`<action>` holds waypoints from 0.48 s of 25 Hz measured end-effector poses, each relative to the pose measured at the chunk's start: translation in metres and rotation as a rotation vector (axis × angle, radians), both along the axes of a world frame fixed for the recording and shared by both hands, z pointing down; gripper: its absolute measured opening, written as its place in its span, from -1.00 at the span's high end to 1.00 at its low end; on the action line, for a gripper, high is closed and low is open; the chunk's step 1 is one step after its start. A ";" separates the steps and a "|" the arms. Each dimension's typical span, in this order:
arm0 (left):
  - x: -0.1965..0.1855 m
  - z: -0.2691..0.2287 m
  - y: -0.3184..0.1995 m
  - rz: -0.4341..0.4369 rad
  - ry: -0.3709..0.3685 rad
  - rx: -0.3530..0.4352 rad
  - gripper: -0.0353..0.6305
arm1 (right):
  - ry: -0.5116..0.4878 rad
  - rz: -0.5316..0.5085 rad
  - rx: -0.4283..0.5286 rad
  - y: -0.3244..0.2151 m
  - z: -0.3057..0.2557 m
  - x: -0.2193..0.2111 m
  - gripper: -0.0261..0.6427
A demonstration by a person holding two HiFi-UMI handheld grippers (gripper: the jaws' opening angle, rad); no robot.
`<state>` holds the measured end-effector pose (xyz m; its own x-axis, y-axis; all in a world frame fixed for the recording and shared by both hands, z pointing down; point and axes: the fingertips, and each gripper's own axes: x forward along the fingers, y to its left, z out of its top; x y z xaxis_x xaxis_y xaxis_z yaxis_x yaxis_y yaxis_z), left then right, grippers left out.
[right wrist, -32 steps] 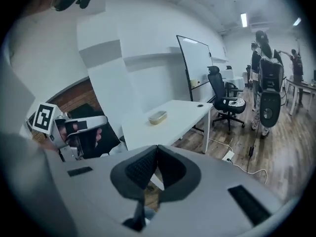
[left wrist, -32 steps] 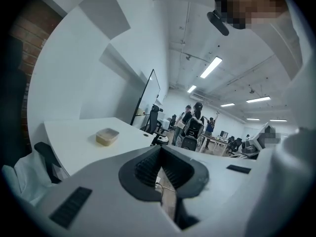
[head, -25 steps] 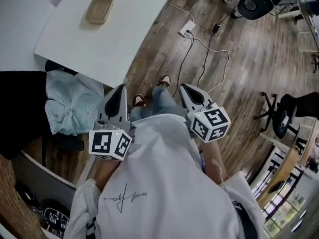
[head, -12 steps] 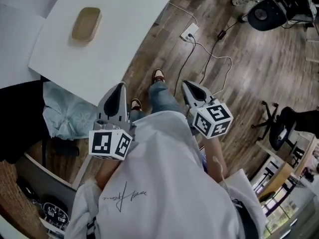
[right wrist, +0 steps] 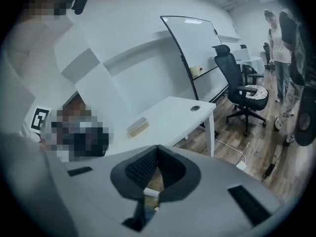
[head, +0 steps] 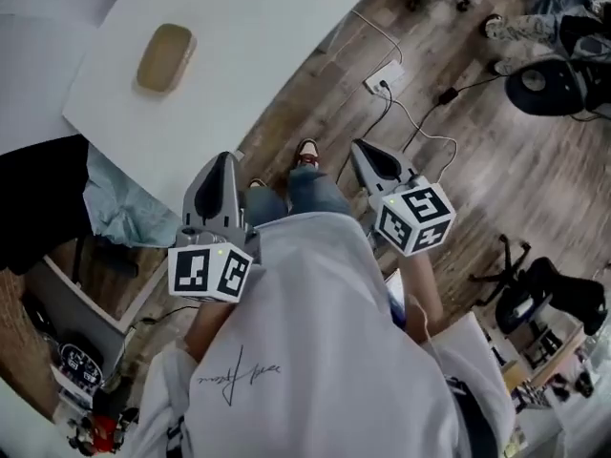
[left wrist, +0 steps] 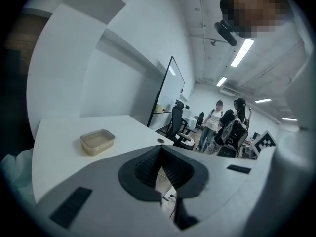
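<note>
Left tongs [head: 223, 163] and right tongs [head: 368, 155], both pressed together and empty, hang over open floor [head: 449, 103] beside the tabletop [head: 258, 55] edge; a plastic container [head: 165, 45] sits upper left.

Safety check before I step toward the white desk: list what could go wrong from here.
A power strip and its cable lie on the wooden floor just ahead of the person's shoe; a step could catch them.
The left claw and right claw are both shut; reaching the plastic container that way would likely shove it across the white desk.
The pale blue cloth below the desk's edge, near the left claw, might snag.
</note>
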<state>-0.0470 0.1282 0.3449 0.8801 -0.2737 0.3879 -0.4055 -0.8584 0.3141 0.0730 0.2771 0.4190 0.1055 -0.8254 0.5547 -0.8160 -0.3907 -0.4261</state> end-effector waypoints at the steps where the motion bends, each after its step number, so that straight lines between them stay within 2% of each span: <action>1: 0.000 0.003 0.001 -0.012 -0.019 -0.001 0.87 | -0.002 -0.027 0.006 -0.008 0.000 0.005 0.89; 4: -0.002 0.006 -0.005 -0.062 -0.051 0.005 0.87 | -0.002 -0.112 0.030 -0.037 -0.003 0.012 0.89; 9: -0.015 0.010 -0.038 -0.204 -0.051 -0.014 0.87 | -0.003 -0.237 0.057 -0.090 -0.006 0.012 0.89; 12: -0.019 0.017 -0.050 -0.249 -0.049 -0.030 0.87 | -0.006 -0.306 0.067 -0.118 -0.008 0.005 0.89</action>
